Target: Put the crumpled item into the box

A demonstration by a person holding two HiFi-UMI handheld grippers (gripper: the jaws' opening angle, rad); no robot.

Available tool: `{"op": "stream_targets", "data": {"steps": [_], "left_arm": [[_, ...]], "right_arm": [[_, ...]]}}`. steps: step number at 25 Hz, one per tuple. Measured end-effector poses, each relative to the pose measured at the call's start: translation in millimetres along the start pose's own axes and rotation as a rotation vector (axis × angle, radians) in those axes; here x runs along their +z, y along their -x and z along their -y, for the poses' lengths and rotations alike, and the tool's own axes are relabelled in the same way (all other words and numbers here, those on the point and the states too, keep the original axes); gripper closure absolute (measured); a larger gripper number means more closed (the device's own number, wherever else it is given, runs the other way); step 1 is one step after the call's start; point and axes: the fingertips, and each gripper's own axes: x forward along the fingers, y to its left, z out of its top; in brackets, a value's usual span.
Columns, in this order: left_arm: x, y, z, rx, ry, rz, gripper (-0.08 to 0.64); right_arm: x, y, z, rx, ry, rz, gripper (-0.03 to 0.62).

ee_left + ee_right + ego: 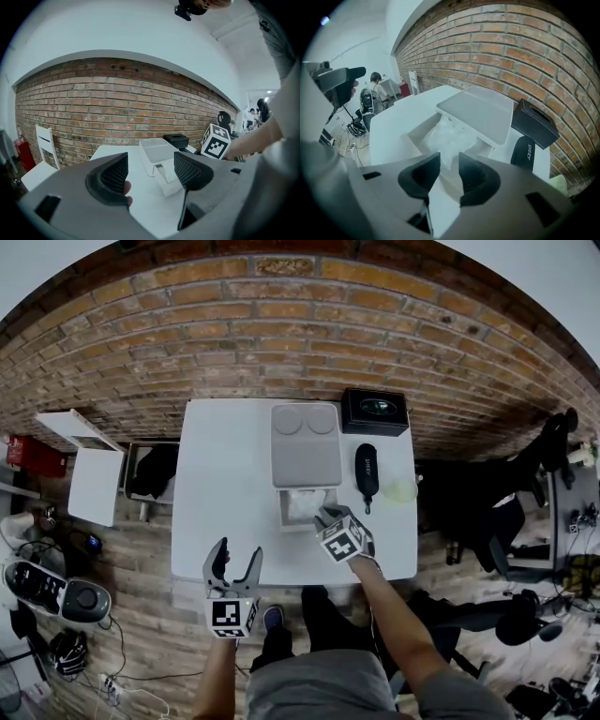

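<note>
Head view: from the person's head we look steeply down on the whole table (225, 474) at middle range, with the wall (281, 324) at the top of frame and the left gripper (236, 554) and right gripper (325, 518) low in it. Left gripper view: we sit low behind the left gripper's jaws at the table's near edge, facing almost level across it to the wall, the box (157, 152) a little ahead and the right gripper's cube (216, 141) at right. Right gripper view: we ride tilted down, close over the box, the left gripper far off at left; all three views share box, table and wall.
</note>
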Motion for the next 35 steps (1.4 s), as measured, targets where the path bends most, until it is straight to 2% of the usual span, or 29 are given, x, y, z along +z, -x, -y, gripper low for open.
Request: {"op": "stream_targets", "data": {"steps": [4, 7, 11, 20, 24, 32, 35], "left_arm": [[-0.3, -1.2, -0.7, 0.000, 0.005, 0.001, 0.267], [-0.8, -1.0, -1.4, 0.000, 0.007, 0.001, 0.267], [-2.0, -1.3, -2.0, 0.002, 0.006, -0.004, 0.267], [-5.5, -6.0, -3.8, 0.010, 0.012, -0.022, 0.267], [-4.8, -9.9, -4.8, 0.018, 0.013, -0.020, 0.267], [-4.7, -15.4, -3.1, 0.023, 0.016, -0.028, 0.267], [-4.6, -19.1, -0.7, 0.022, 0.015, -0.028, 0.267]], "right_arm": [[-0.5, 2.2, 3.1, -0.003, -0.026, 0.026, 0.456], [6.8, 6.7, 4.1, -0.019, -0.018, 0.073, 0.466], [18.0, -0.3, -1.2, 0.001, 0.003, 0.094, 0.471], [29.0, -29.4, -4.4, 0.034, 0.076, -0.003, 0.491], [25.7, -36.6, -5.1, 0.062, 0.080, -0.029, 0.489], [21.5, -45.1, -4.7, 0.089, 0.078, -0.056, 0.491], [24.2, -42.1, -2.4, 0.093, 0.068, -0.034, 0.491]]}}
